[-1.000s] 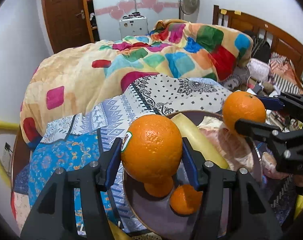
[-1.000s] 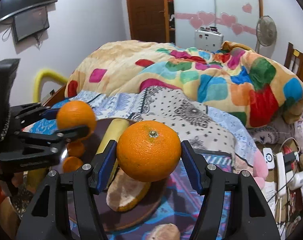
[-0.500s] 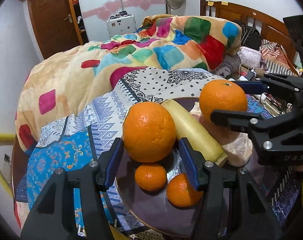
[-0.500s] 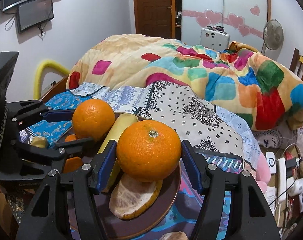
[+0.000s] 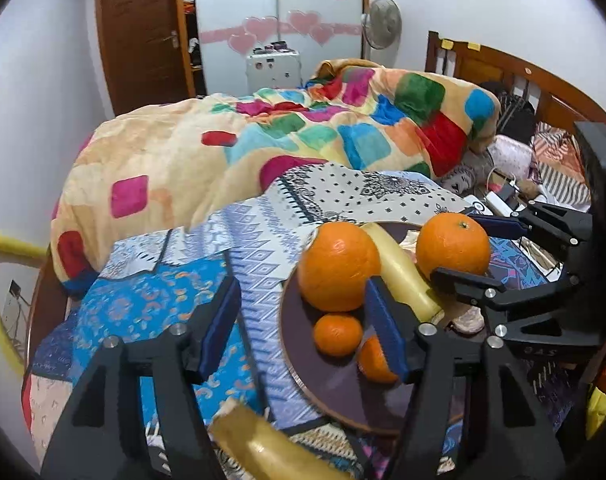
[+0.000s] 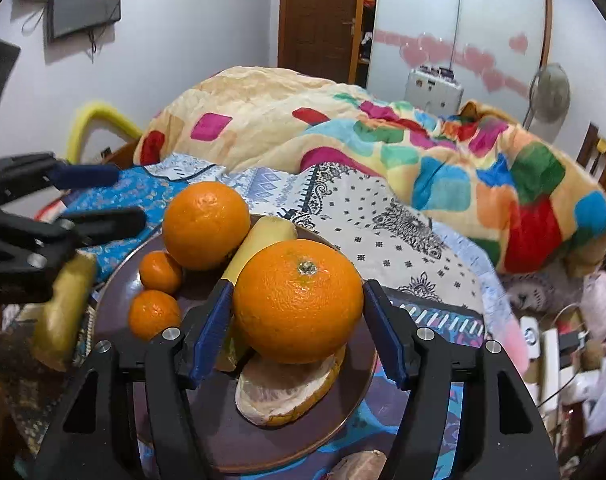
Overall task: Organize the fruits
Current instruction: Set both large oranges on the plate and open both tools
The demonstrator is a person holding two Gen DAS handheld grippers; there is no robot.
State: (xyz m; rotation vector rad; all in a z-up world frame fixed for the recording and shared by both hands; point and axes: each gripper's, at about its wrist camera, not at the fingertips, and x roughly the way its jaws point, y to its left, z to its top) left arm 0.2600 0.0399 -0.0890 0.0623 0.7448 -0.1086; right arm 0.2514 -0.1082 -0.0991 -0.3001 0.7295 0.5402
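Observation:
A dark round plate (image 5: 343, 396) (image 6: 115, 300) lies on the patterned bedspread. On it rest a large orange (image 5: 337, 266) (image 6: 205, 225), two small mandarins (image 5: 338, 335) (image 6: 160, 271), a yellow banana (image 5: 399, 272) (image 6: 259, 248) and a piece of peel (image 6: 287, 394). My left gripper (image 5: 303, 328) is open and empty, just left of the large orange. My right gripper (image 6: 297, 332) (image 5: 479, 250) is shut on a second large orange (image 6: 299, 300) (image 5: 452, 245), held over the plate above the peel.
A second banana (image 5: 271, 448) (image 6: 63, 312) lies off the plate at its near-left side. A colourful quilt (image 5: 303, 140) is heaped behind. Cables and small devices (image 6: 551, 344) lie to the right. A wooden headboard (image 5: 503, 68) stands at the back right.
My left gripper has let go of its large orange, which now rests on the plate, and has opened and shifted left. My right gripper has lowered its orange toward the plate.

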